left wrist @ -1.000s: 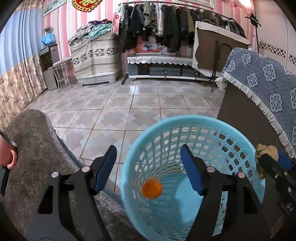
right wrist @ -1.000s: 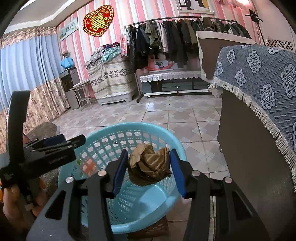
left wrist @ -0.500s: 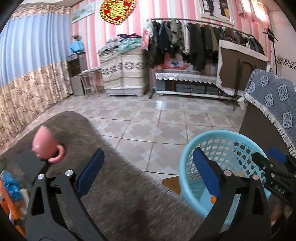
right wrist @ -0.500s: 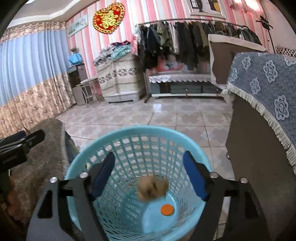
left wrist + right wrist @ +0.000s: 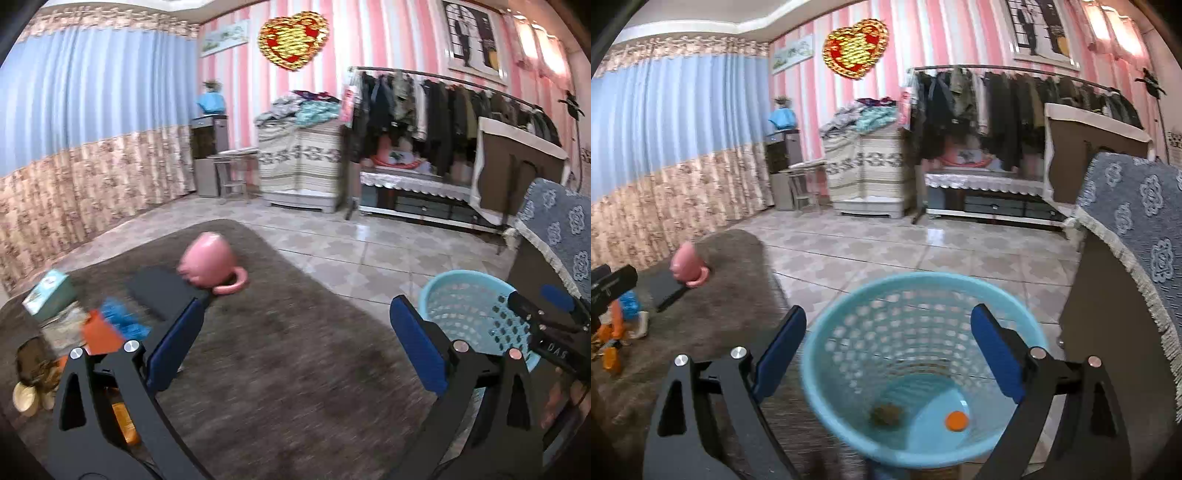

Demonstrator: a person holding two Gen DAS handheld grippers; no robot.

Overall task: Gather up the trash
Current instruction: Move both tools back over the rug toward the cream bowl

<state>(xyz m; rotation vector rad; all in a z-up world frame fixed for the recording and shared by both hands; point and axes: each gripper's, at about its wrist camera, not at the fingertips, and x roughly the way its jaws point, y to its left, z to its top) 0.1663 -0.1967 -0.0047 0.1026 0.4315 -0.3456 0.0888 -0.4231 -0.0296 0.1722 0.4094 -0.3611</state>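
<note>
Crumpled brown wad [image 5: 886, 414] dropped into mesh plastic basket [image 5: 827, 369]; both claws opened wide, empty

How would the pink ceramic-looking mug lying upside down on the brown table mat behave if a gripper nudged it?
The pink mug looks rigid and rounded, so it would probably slide or tip rather than flex. Its handle rests on the brown mat, likely stopping a full roll. It may be breakable.

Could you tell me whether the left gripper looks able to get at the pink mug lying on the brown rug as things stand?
Probably yes: the left gripper is open and empty, and only bare brown rug lies between it and the pink mug, tipped on its side.
</note>
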